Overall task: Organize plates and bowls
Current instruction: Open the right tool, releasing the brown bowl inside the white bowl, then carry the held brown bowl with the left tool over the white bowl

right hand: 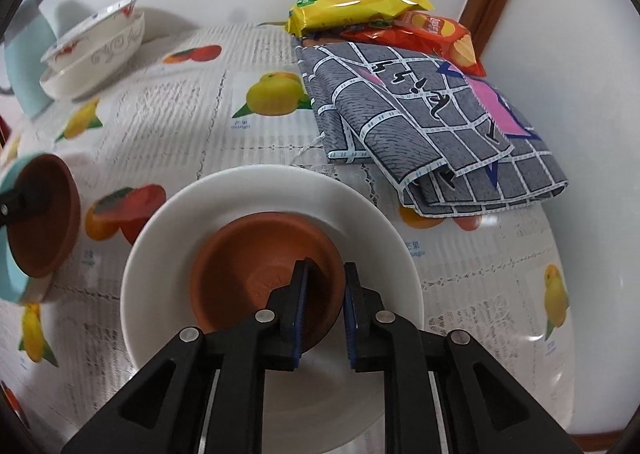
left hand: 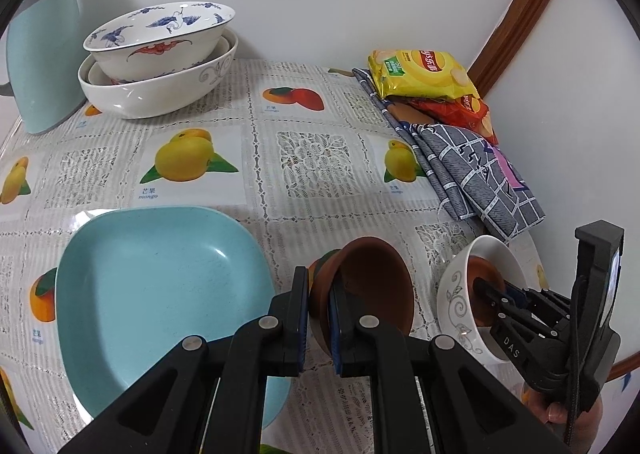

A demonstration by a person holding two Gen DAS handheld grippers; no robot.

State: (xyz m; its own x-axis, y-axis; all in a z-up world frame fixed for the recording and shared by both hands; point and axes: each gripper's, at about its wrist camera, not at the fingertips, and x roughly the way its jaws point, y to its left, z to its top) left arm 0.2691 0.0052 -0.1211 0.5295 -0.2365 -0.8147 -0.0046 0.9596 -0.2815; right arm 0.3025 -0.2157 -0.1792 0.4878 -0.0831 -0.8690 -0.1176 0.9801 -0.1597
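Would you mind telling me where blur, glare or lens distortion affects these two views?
Left wrist view: mostly sharp; fisheye bends the brown door frame, and glare streaks the clear cover beside the blue plate. Right wrist view: motion blur smears the tablecloth and the stacked bowls, while the terracotta bowl nearby stays fairly crisp.

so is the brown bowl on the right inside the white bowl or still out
Inside. The right wrist view shows the brown bowl sitting within the white bowl, whose rim rings it; the right gripper straddles the brown rim.
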